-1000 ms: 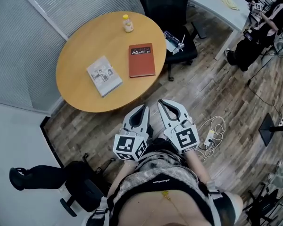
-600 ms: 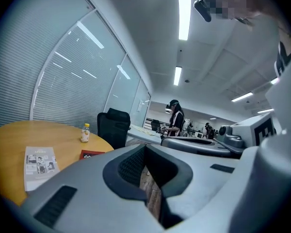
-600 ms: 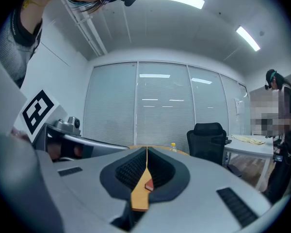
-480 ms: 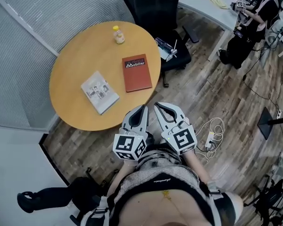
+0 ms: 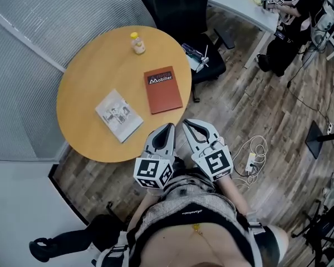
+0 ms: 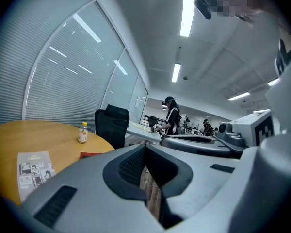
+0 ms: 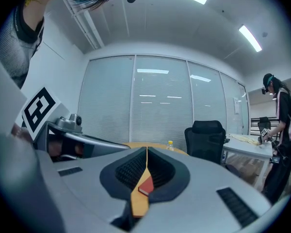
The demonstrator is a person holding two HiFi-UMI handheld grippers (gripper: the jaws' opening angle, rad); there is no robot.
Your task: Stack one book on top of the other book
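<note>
Two books lie flat and apart on the round wooden table (image 5: 89,65): a red-brown book (image 5: 163,89) toward the right, and a white book with pictures on its cover (image 5: 118,115) to its left. The white book (image 6: 34,170) and a corner of the red book (image 6: 89,155) also show in the left gripper view. My left gripper (image 5: 168,128) and right gripper (image 5: 187,122) hang side by side off the table's near edge, both shut and holding nothing. Through the right gripper's shut jaws a sliver of the red book (image 7: 145,185) shows.
A small yellow-capped bottle (image 5: 137,43) stands at the table's far side. A black office chair (image 5: 181,15) is behind the table at the right. A person (image 5: 292,21) sits at a white desk (image 5: 239,4) at the upper right. Cables (image 5: 250,160) lie on the wooden floor.
Both grippers have come closer to the table's near edge, still shut. The table and books have shifted down and left in the head view.
</note>
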